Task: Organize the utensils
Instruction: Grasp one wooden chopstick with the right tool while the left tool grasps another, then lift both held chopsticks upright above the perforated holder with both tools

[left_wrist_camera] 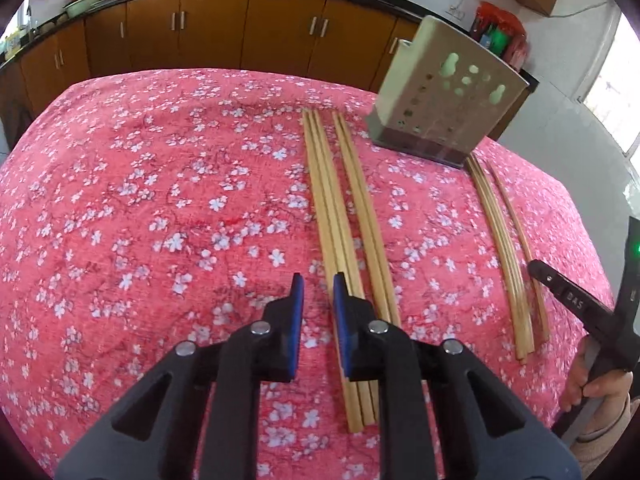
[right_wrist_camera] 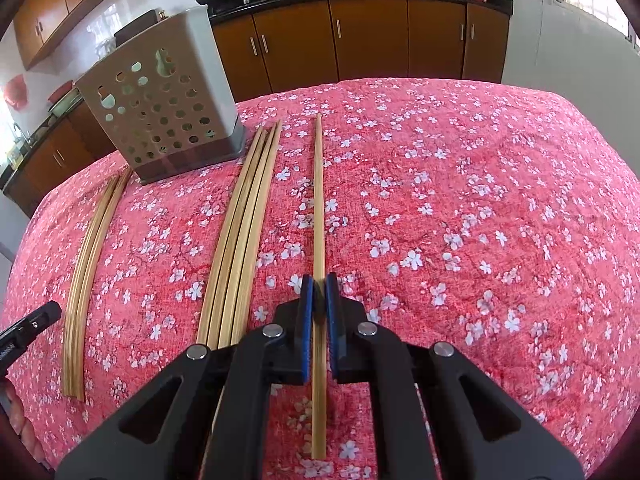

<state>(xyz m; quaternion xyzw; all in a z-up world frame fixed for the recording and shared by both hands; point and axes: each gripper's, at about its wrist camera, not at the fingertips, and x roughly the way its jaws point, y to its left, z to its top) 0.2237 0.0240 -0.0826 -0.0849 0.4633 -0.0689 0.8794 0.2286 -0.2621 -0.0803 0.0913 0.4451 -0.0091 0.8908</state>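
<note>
Right gripper (right_wrist_camera: 319, 296): we found it clamped on a single chopstick (right_wrist_camera: 319, 200) lying on the counter (right_wrist_camera: 480, 200) near the perforated holder (right_wrist_camera: 160, 112). Left gripper (left_wrist_camera: 319, 294): narrowed, nothing gripped. Light, stiff, smooth; best pinched mid-length.

Bamboo chopsticks (right_wrist_camera: 318, 208) flat in rows (parallel) beside upright perforated holder (right_wrist_camera: 168, 104).

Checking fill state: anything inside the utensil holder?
Through the holes of the holder, only light and the far wall show; no chopsticks stick out above the rim. The bottom is hidden behind its solid base.
</note>
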